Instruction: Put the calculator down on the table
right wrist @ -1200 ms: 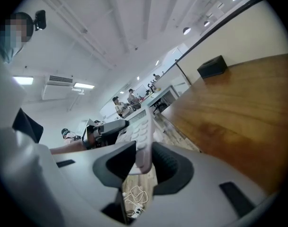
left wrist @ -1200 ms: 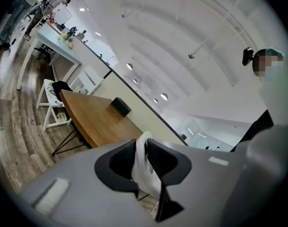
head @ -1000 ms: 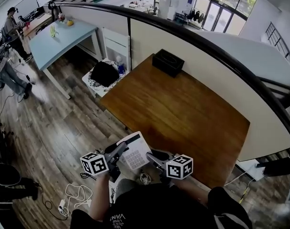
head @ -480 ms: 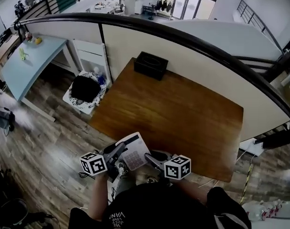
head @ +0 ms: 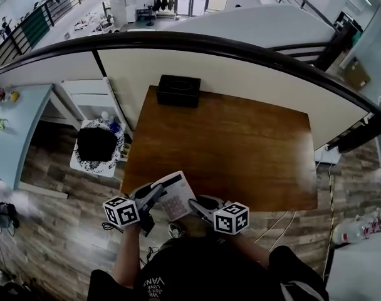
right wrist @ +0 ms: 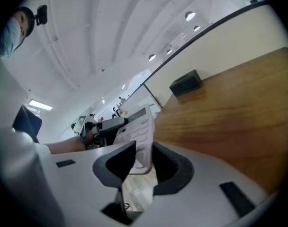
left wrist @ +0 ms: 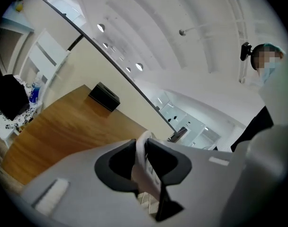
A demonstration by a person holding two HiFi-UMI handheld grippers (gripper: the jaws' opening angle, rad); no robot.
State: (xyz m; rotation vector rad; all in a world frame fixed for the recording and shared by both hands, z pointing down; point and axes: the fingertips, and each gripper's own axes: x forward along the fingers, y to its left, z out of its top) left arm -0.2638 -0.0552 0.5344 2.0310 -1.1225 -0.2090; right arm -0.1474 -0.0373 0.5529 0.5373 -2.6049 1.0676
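The left gripper (left wrist: pixel 145 150) has its jaws clamped on one edge of the calculator (left wrist: pixel 144 162), which shows edge-on between them. The right gripper (right wrist: pixel 143 156) has its jaws closed on the opposite edge, with the keys turned toward its left jaw. In the head view the two grippers hold the calculator (head: pixel 176 195) between them in the air. It hangs over the near left edge of the desk (head: pixel 240 149), partly above the floor (head: pixel 52 231) and not resting on the wood.

A black box (head: pixel 178 90) sits at the desk's far left corner, against the partition (head: pixel 253 83) and well away from the calculator. What it holds cannot be seen. Just left of the desk, a low stand (head: pixel 78 167) carries a black bag (head: pixel 96 144), and a blue bottle (head: pixel 113 128) stands beside the bag.
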